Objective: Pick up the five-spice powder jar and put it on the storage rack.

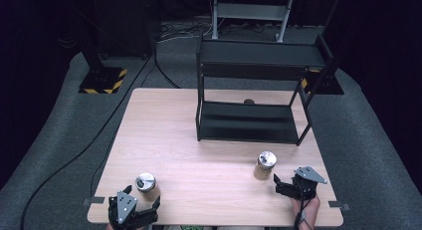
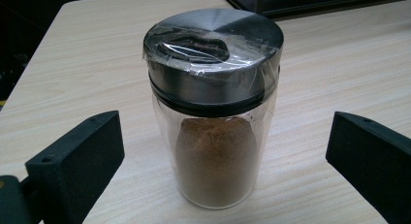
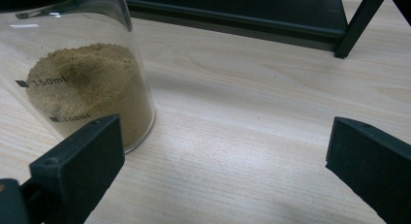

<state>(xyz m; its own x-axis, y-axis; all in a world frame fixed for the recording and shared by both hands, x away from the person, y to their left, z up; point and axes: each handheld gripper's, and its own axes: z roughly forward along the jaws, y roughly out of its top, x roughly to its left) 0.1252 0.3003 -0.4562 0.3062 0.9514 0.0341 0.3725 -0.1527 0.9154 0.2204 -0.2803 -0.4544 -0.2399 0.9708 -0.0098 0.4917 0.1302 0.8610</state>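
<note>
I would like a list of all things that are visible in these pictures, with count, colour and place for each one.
Table: 1, light wood, centre of the high view.
Shelf rack: 1, black, two tiers, standing on the far right part of the table.
Left jar: 1, clear glass with silver lid, brown powder inside, upright near the front left edge.
Right jar: 1, clear glass with silver lid, tan powder inside, upright at the front right, before the rack.
Striped base: 1, black and yellow, on the floor behind the table's left.
Cables: several, black, on the grey floor at left.
Left gripper: 1, black, open, just behind the left jar.
Right gripper: 1, black, open, beside the right jar.
</note>
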